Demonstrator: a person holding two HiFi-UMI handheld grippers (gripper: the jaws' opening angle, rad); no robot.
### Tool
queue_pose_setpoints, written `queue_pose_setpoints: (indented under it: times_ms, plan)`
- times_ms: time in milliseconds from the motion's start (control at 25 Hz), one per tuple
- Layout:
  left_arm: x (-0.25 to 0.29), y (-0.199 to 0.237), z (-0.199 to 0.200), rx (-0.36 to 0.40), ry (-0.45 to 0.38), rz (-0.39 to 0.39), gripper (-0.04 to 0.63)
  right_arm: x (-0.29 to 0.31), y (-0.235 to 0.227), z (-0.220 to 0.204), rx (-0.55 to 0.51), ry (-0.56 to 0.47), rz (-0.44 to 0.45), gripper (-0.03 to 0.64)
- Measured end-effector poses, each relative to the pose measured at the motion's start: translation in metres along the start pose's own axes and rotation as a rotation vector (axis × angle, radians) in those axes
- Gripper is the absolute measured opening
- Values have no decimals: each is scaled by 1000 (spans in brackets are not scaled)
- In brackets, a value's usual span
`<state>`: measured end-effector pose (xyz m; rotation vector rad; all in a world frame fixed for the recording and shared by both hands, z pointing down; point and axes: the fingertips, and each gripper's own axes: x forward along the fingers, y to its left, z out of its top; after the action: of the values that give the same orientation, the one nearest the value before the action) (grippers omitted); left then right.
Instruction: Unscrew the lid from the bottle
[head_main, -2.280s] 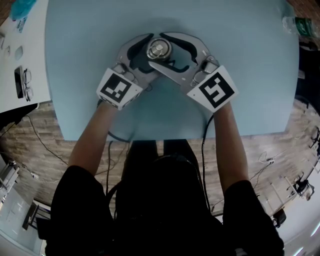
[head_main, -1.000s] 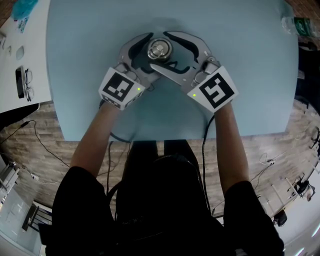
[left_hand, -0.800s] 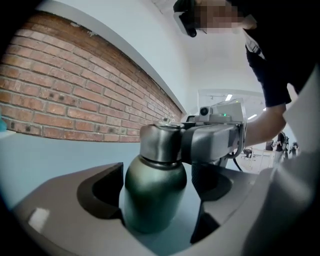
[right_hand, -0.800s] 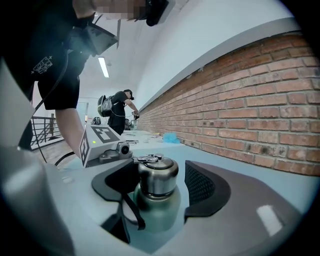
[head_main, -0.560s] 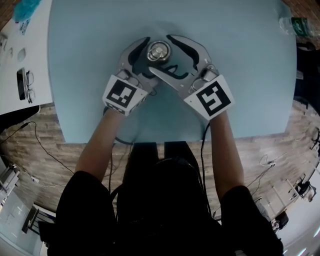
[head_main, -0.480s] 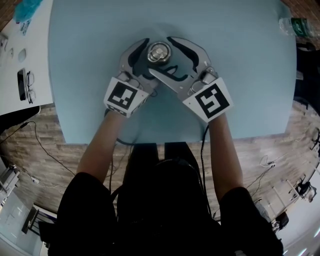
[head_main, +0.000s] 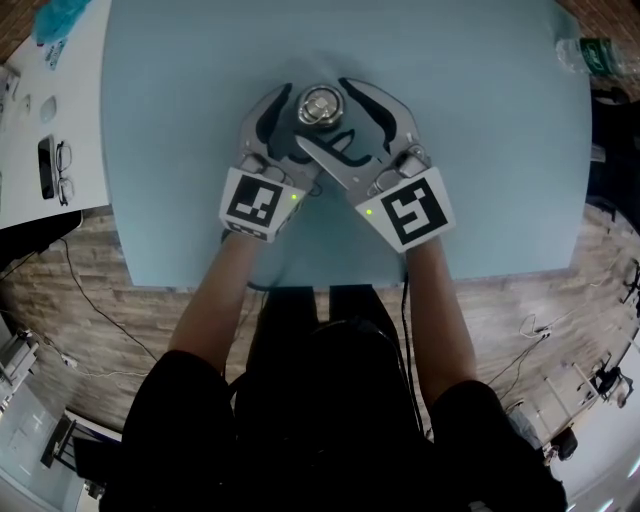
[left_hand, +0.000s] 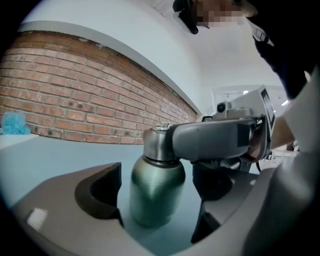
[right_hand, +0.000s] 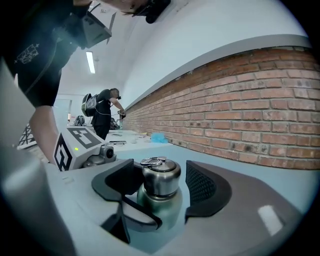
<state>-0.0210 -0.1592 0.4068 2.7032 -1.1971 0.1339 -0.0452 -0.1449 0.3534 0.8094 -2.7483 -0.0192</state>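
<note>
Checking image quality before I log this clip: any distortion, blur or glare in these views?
Head view: sharp, evenly lit, glare on the lid. Left gripper view: strong fisheye, dark corners, bottle soft. Right gripper view: fisheye bends the brick wall; lid sharp.

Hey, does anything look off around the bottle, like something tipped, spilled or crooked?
Nothing stands out. The bottle stands upright on the table with its lid seated straight, and no spill shows. The left claw brackets the body and the right claw the lid, each seemingly with a slight gap.
</note>
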Motion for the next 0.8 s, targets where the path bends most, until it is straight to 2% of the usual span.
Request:
queue_pose_setpoints:
  times_ms: [280, 640, 800]
  plan:
    - [-1, -1, 2, -9, -23, 84, 430, 2, -1, -2, -25, 22, -102, 316]
    - [0, 1, 7, -36, -60, 137, 423, 1, -5, -5, -10, 27, -148, 311]
    - [1, 0, 2, -35, -46, 147, 411, 2, -5, -6, -6, 33, -169, 307]
